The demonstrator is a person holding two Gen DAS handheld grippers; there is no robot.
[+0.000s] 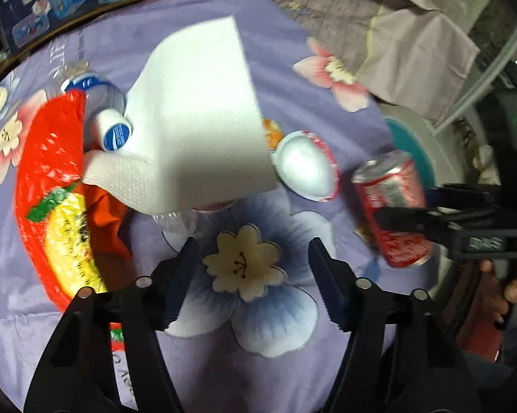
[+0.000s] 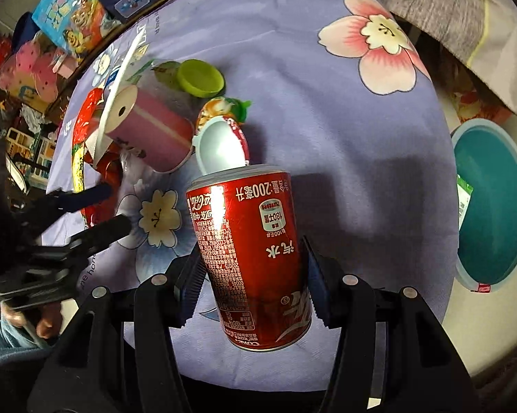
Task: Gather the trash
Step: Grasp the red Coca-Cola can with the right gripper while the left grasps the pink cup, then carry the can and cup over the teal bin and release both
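My right gripper point(image 2: 255, 275) is shut on a small red cola can point(image 2: 248, 254) and holds it above the purple flowered cloth; the can also shows in the left wrist view point(image 1: 392, 206). My left gripper point(image 1: 255, 272) is open and empty over a blue flower print. Ahead of it lie a white paper napkin point(image 1: 196, 127), a red snack wrapper point(image 1: 55, 186), a clear plastic bottle with a blue-and-white cap point(image 1: 115, 132) and a white foil-lidded cup point(image 1: 306, 165). A teal bin point(image 2: 489, 206) stands off the table's right edge.
A pink paper roll point(image 2: 151, 130), a green lid point(image 2: 199, 77) and a small jelly cup point(image 2: 220, 110) lie beyond the can. Toy boxes point(image 2: 72, 10) line the far left edge. A grey cloth point(image 1: 389, 27) lies at the back right.
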